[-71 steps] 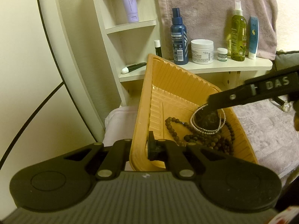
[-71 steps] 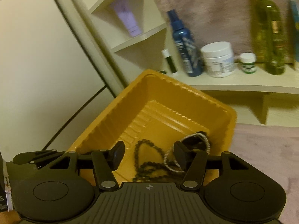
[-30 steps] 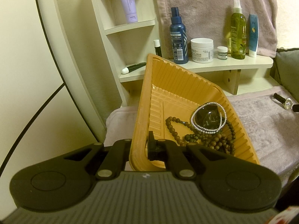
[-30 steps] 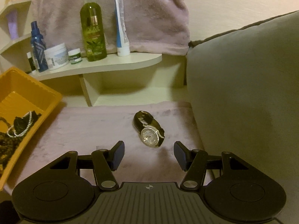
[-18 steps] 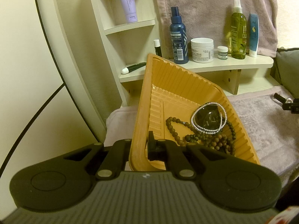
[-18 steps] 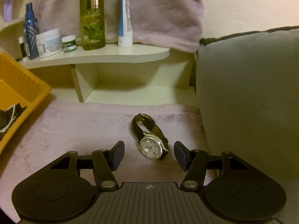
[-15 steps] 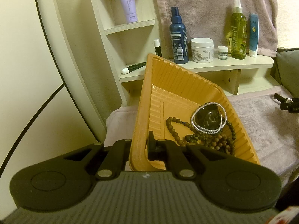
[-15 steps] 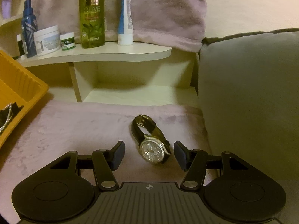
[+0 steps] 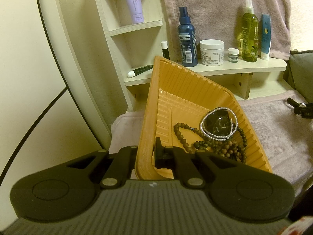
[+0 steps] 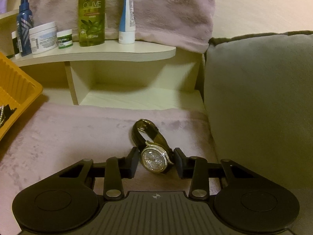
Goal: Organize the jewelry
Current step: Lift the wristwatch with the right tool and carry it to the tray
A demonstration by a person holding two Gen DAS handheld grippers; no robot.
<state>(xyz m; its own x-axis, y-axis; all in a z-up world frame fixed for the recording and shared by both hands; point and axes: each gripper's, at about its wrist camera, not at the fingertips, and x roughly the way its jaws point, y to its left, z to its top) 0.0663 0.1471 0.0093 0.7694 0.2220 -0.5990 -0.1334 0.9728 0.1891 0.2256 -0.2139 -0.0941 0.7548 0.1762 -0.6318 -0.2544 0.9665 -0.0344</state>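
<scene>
My left gripper (image 9: 145,157) is shut on the near rim of the orange tray (image 9: 148,117) and holds it tilted. In the tray lie a brown bead necklace (image 9: 221,146), a pearl bracelet (image 9: 205,121) and a black watch (image 9: 220,124). My right gripper (image 10: 156,161) is open, its fingers on either side of a jewelled watch (image 10: 154,157) with a black strap that lies on the mauve towel (image 10: 68,133). The fingers are close to the watch case but not touching it. The right gripper's tip shows at the far right of the left wrist view (image 9: 302,110).
A cream shelf unit (image 9: 225,68) behind the tray carries a blue bottle (image 9: 186,41), a white cream jar (image 9: 211,52), an olive bottle (image 10: 92,13) and tubes. A grey cushion (image 10: 258,98) rises right of the watch. A pink towel (image 10: 166,9) hangs behind.
My right gripper left the tray, swung right to the watch on the towel, moved in over it and narrowed its fingers around the case. The left gripper and tray stayed still.
</scene>
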